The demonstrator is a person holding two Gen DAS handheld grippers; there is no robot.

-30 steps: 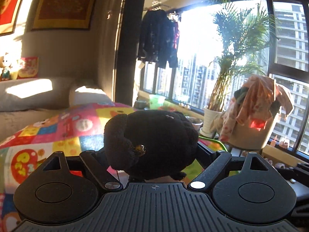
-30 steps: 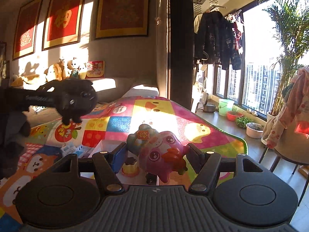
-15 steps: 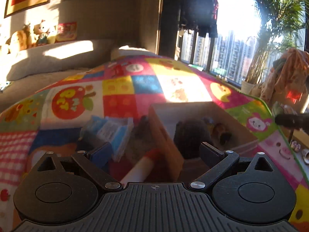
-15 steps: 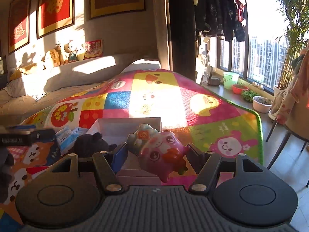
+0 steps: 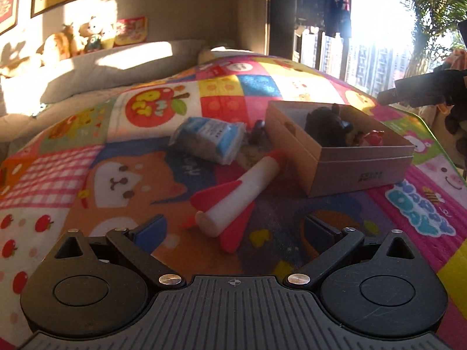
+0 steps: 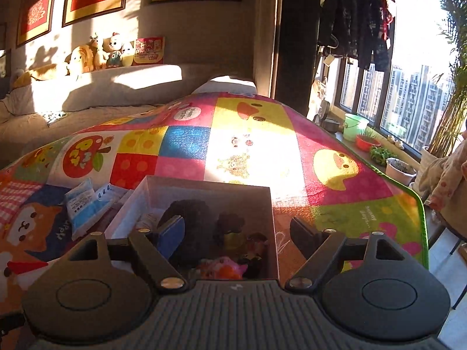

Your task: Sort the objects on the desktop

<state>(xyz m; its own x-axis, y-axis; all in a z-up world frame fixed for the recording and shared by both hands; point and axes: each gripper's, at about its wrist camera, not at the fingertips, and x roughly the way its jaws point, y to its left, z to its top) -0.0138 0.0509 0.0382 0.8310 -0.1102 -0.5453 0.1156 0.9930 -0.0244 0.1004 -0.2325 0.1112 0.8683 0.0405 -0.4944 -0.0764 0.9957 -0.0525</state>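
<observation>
Cardboard box (image 5: 338,157) sits on the colourful play mat (image 5: 122,169), and it's already got a black plush toy (image 5: 327,129) in it plus a small pink toy (image 5: 372,138) right next to the plush. From the right wrist view the same box (image 6: 201,192) is directly under the right gripper (image 6: 236,233), whose jaws are spread wide with nothing between them, hovering over the plush (image 6: 192,227) and the pink toy (image 6: 224,269). Outside the box, a white foam rocket with red fins (image 5: 236,195) lies on the mat, nose almost touching the box's near side. A blue and white packet (image 5: 208,140) lies just beyond it. The left gripper (image 5: 233,230) is released too, jaws apart, empty, just short of the rocket's tail. Stuffed animals (image 6: 93,52) line the sofa back behind.
</observation>
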